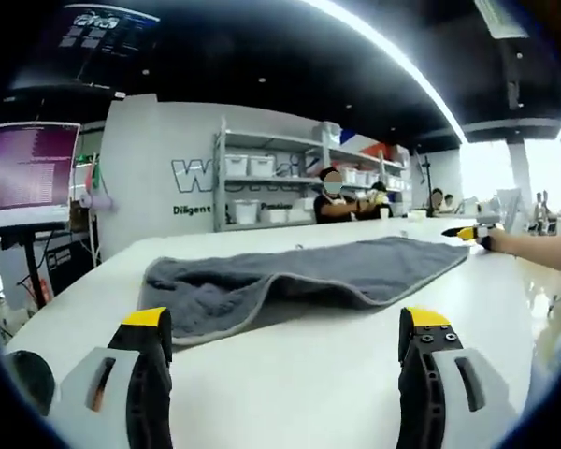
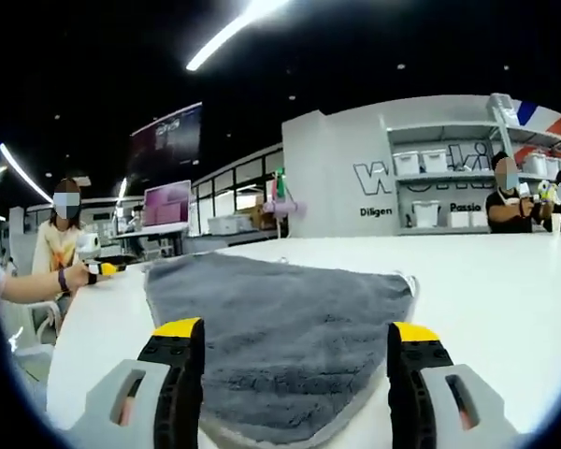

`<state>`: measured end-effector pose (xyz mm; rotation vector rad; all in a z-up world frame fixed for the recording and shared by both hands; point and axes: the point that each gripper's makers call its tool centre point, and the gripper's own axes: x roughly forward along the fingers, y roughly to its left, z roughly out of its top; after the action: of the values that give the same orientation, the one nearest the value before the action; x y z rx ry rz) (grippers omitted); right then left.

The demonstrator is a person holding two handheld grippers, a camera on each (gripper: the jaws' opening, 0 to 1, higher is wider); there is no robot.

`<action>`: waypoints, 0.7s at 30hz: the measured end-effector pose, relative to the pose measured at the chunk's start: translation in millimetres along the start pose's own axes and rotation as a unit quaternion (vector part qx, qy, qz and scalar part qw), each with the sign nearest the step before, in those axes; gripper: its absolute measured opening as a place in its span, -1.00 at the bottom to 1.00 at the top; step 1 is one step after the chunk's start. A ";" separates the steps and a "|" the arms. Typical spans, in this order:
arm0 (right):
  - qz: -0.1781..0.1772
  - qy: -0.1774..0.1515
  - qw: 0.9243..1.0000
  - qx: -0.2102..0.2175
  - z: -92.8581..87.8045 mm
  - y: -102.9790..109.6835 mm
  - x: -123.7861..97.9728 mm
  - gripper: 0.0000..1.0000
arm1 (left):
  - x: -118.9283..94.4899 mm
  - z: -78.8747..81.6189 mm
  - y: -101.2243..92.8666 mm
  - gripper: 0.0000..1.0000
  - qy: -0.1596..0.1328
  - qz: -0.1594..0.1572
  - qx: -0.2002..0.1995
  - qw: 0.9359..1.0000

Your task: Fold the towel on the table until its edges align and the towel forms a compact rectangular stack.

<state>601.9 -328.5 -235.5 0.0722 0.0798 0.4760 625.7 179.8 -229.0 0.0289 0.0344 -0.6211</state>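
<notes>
Left claw [image 1: 285,346] is hovering low over the white bench [image 1: 337,374], jaws wide apart w/ nothing between them. Grey towel [image 1: 290,281] is lying just ahead, partly folded, near edge doubled over. Right claw [image 1: 467,233] is reaching in from the right by the towel's far corner; contact unclear. Shelving w/ white bins [image 1: 262,178] is standing behind.

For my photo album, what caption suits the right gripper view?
Open right gripper poised over a gray towel on a white table.
</notes>
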 end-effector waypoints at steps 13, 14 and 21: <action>-0.006 0.031 0.999 -0.018 1.2 -65.5 62.0 0.07 | -3.6 13.4 -1.3 0.96 -0.038 0.000 -0.029 0.999; -0.002 0.050 0.999 -0.022 -4.3 -70.9 66.6 0.02 | -3.5 13.8 -3.8 0.94 -0.037 -0.002 -0.029 0.999; 0.022 0.092 0.994 -0.046 -13.2 -90.8 90.6 -0.15 | -1.7 14.2 -19.0 0.82 -0.029 -0.016 -0.012 0.999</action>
<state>722.2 -366.6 -262.0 -0.0601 0.2384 0.5281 613.6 164.8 -215.0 -0.0137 -0.0132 -0.6535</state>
